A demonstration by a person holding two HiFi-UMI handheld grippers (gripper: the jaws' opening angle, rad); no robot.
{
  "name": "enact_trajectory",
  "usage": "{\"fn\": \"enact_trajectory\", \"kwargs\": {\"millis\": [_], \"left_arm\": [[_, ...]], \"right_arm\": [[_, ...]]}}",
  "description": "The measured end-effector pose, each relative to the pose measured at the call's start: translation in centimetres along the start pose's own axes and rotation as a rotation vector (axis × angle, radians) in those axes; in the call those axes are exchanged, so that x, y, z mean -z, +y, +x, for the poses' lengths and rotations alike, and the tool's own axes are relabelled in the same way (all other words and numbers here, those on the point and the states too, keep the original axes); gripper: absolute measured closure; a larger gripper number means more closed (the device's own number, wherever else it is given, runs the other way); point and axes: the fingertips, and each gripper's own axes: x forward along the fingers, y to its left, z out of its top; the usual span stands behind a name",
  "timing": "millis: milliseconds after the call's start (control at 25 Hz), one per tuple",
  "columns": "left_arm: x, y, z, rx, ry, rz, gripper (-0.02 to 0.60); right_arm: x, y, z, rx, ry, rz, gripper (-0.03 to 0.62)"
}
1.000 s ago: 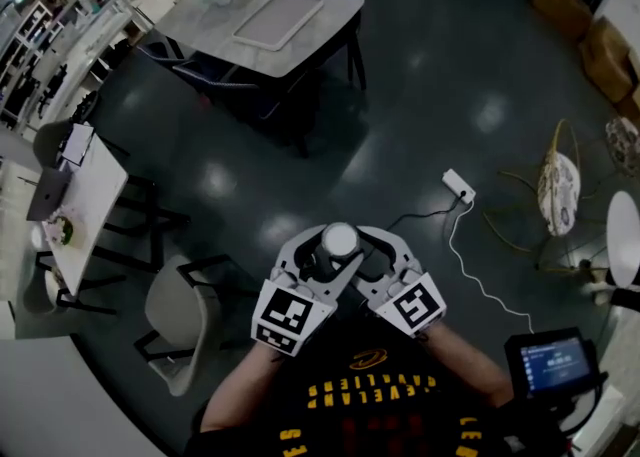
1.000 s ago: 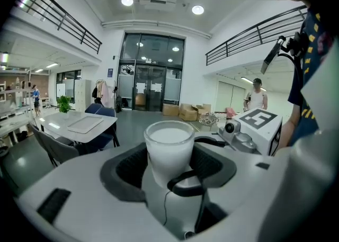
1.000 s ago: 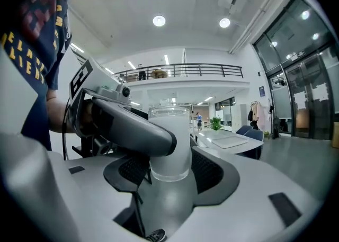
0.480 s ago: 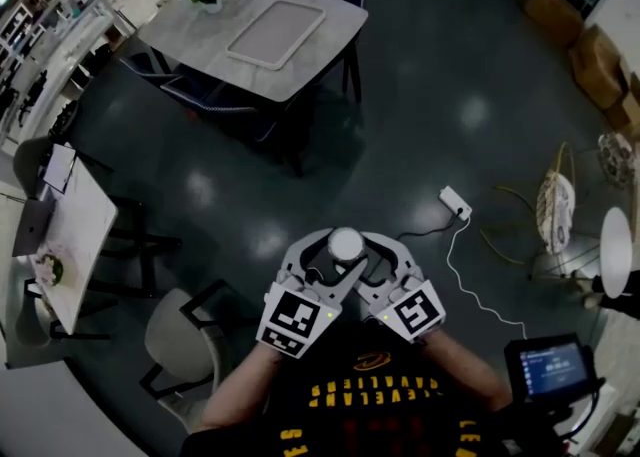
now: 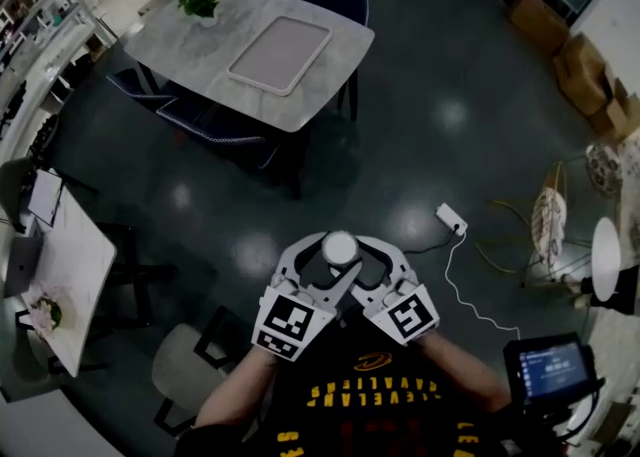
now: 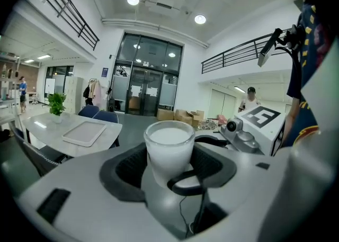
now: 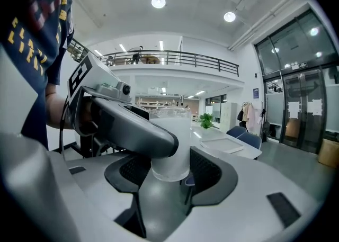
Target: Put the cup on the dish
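Frosted white glass cup point(image 5: 340, 245): in the air over the dark floor point(image 5: 450, 65). In each gripper view, the other unit's jaw masks its lower part. I read the left hand-held gripper point(image 5: 322, 259) and the right hand-held gripper point(image 5: 356, 259) as both part-open, with their jaws pressed on the cup's sides.

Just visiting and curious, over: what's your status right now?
Left gripper, right gripper both shut on cup. Dish on table ahead. Chairs along table's near side.
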Motion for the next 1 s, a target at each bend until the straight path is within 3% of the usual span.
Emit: {"fn": "enact_trajectory", "kwargs": {"millis": [280,560,760,1000], "left_arm": [[-0.9,3.6,1.6,-0.003,-0.003,0.007,0.322],[-2.5,7.8,3.7,-0.092,-0.010,0.017,0.322],[-5.2,12.2,9.3,-0.166,0.001,0.025,0.322],[-8.8,14.7,15.8,-0.225,-0.003,0.054,0.322]], "right_arm": [[0.1,-2.5,3.6,-0.009,0.006,0.001,0.358],[-0.2,-5.8,7.4,-0.058,-0.030,-0.020,0.359],[-0.3,-12.8,10.2,-0.099,-0.047,-0.008,0.361],[-1.1,-20.3,11.4,-0.137,-0.070,-0.007,0.361]]}}
